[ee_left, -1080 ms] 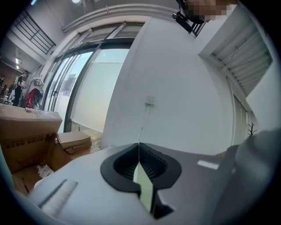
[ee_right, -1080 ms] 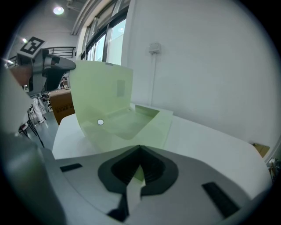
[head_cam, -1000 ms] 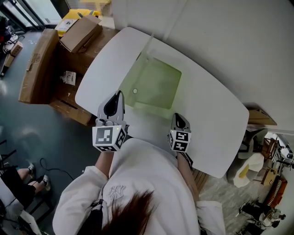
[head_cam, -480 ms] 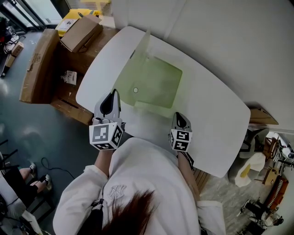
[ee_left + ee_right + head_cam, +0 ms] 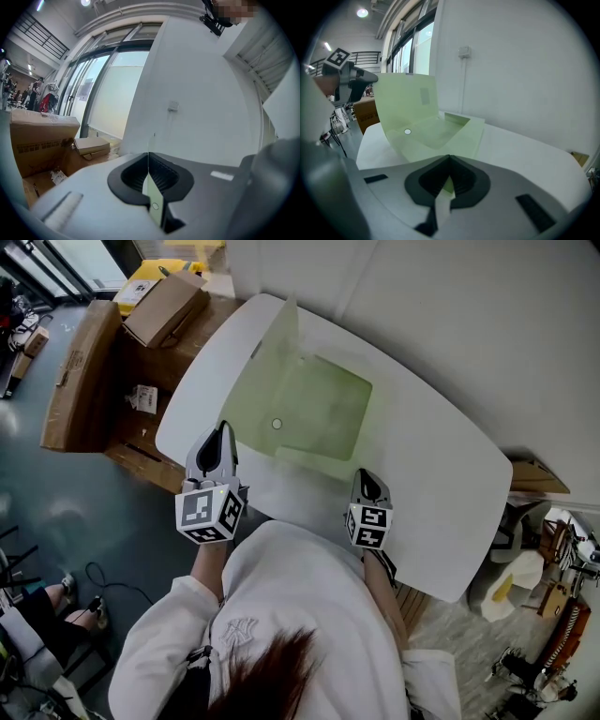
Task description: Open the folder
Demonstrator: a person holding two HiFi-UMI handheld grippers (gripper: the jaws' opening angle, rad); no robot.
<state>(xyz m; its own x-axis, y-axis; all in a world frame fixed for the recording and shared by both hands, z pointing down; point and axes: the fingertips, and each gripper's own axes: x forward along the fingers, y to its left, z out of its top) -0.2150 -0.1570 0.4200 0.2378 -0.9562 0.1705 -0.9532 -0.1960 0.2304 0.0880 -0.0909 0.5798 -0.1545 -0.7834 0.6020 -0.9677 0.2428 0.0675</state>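
A translucent green folder (image 5: pixel 323 418) lies on the white table (image 5: pixel 441 456). Its cover (image 5: pixel 255 381) stands lifted along the left side, with a round snap button (image 5: pixel 277 424) on it. My left gripper (image 5: pixel 223 433) is shut on the cover's near corner; in the left gripper view the sheet (image 5: pixel 154 199) shows edge-on between the jaws of the left gripper (image 5: pixel 148 157). My right gripper (image 5: pixel 365 477) is shut on the folder's near edge at the table's front. In the right gripper view a green strip runs into the right gripper (image 5: pixel 449 161), and the cover (image 5: pixel 405 101) rises beyond at the left.
Cardboard boxes (image 5: pixel 75 371) and a smaller box (image 5: pixel 164 306) stand on the floor left of the table. A white wall (image 5: pixel 450 306) runs behind the table. Clutter (image 5: pixel 534 615) lies at the lower right. The table's rounded left edge (image 5: pixel 169 427) is next to my left gripper.
My left gripper has moved left and toward the person, swinging the cover further up and open. The right gripper has stayed where it was.
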